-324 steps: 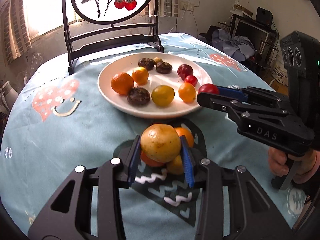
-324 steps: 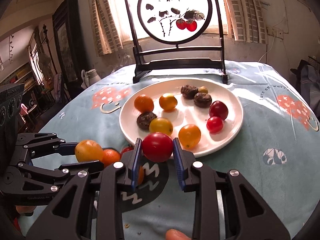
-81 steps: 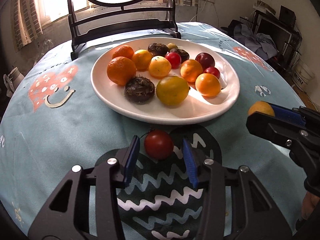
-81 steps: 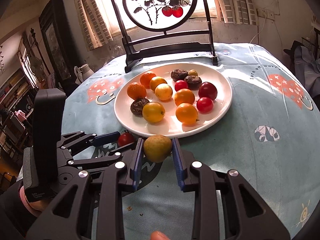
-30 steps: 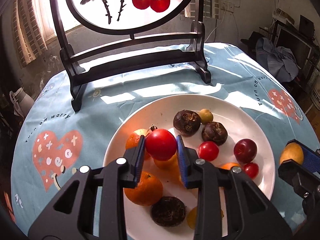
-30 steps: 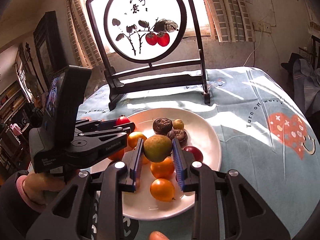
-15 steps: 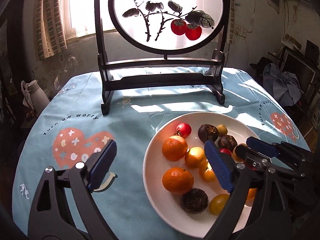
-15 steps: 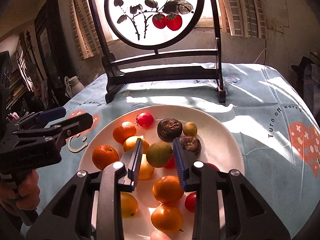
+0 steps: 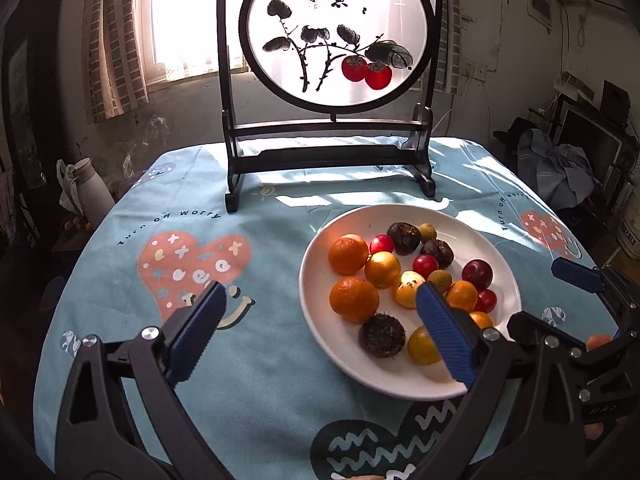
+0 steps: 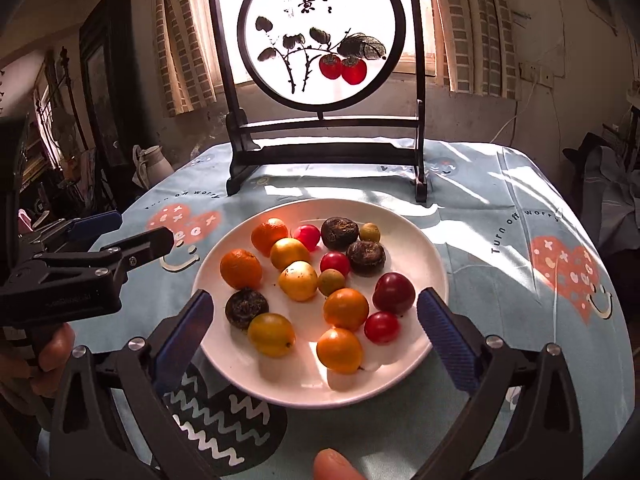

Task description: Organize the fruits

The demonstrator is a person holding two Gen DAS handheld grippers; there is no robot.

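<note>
A white plate (image 10: 424, 248) on the blue tablecloth holds several fruits: oranges, yellow fruits, red tomatoes, dark brown fruits and a small green fruit (image 10: 331, 281). It also shows in the left wrist view (image 9: 500, 256). My left gripper (image 9: 320, 332) is open and empty, above the cloth at the plate's left edge; it shows at the left of the right wrist view (image 10: 120, 236). My right gripper (image 10: 316, 332) is open and empty, its jaws spread wide over the plate's near half. It appears at the right of the left wrist view (image 9: 560, 296).
A dark wooden stand with a round painted screen (image 10: 320, 36) stands behind the plate at the table's far side. A dark wavy patch on the cloth (image 10: 224, 420) lies in front of the plate. A white jug (image 10: 154, 166) stands beyond the left table edge.
My right gripper has opened and let the green fruit go onto the plate, then drawn back. My left gripper stays open and has shifted left.
</note>
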